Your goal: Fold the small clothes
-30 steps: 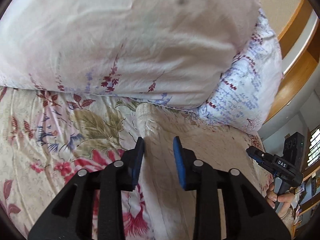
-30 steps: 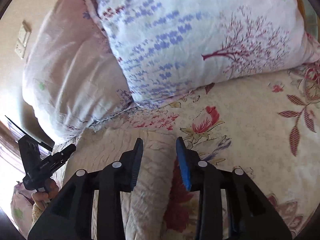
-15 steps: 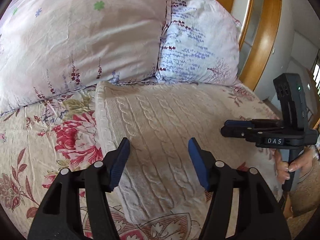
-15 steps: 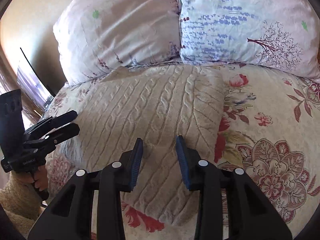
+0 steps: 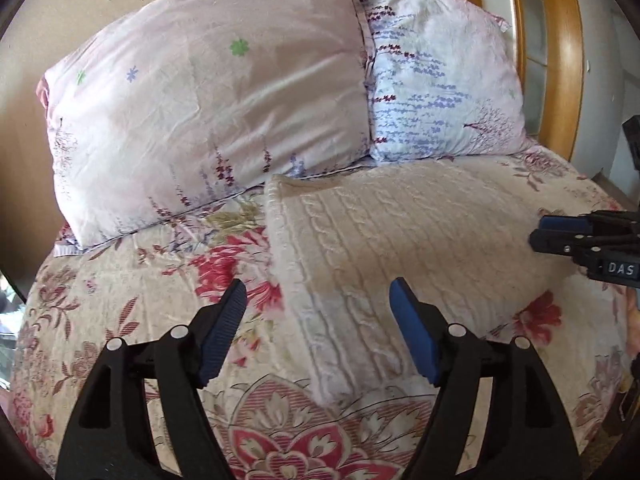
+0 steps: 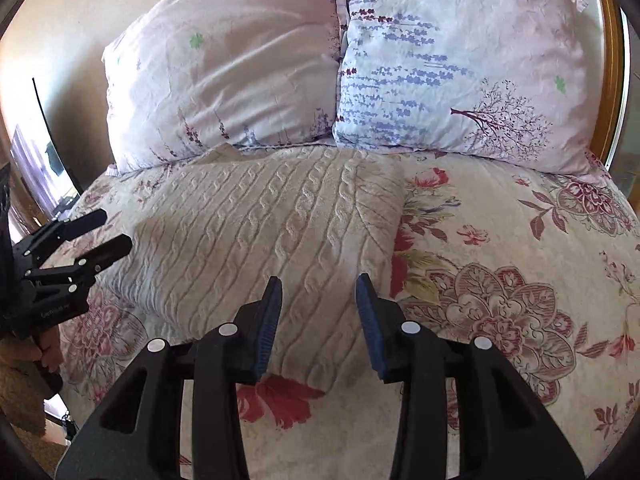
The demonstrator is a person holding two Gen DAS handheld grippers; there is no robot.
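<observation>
Left gripper (image 5: 316, 330) in matte black plastic with silver screw heads, ribbed blue pads (image 5: 222, 330) lining the jaws, right gripper (image 6: 319, 322) of matching build, white "DAS" lettering on its side, bare fingers (image 6: 50, 354), fuzzy tan sleeve (image 6: 18, 396)

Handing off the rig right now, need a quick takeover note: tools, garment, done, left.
Left tool: open, empty, hovering over the left edge of the cream cable-knit sweater.
Right tool: open, empty, above the sweater's near right part.
Sweater lies flat as a folded rectangle on the floral bedspread, its far edge at the two pillows: pink pillow, pale blue pillow.
Done: it looks folded at least once; no sleeves stick out.
Left: probably one more fold in half, if a smaller bundle is wanted, then tidy the edges.
</observation>
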